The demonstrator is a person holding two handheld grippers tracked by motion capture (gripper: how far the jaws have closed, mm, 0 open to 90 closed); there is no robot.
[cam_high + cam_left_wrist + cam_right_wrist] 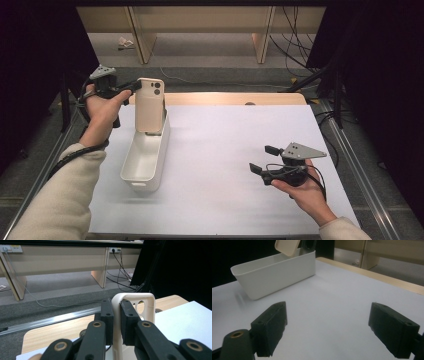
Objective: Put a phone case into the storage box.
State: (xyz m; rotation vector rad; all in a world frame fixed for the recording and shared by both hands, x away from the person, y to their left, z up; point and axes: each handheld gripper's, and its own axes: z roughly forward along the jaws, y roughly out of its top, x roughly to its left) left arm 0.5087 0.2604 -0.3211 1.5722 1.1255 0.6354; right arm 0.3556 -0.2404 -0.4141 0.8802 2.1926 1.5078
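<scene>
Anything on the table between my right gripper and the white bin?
Nothing: between the right gripper and the white bin there is only bare white table, as the high view and right gripper view show.

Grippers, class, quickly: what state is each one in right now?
Left gripper: jaws shut on the phone case.
Right gripper: jaws open, holding nothing.

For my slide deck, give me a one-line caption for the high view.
Left gripper holds a beige phone case upright over the white bin; right gripper rests open.
</scene>
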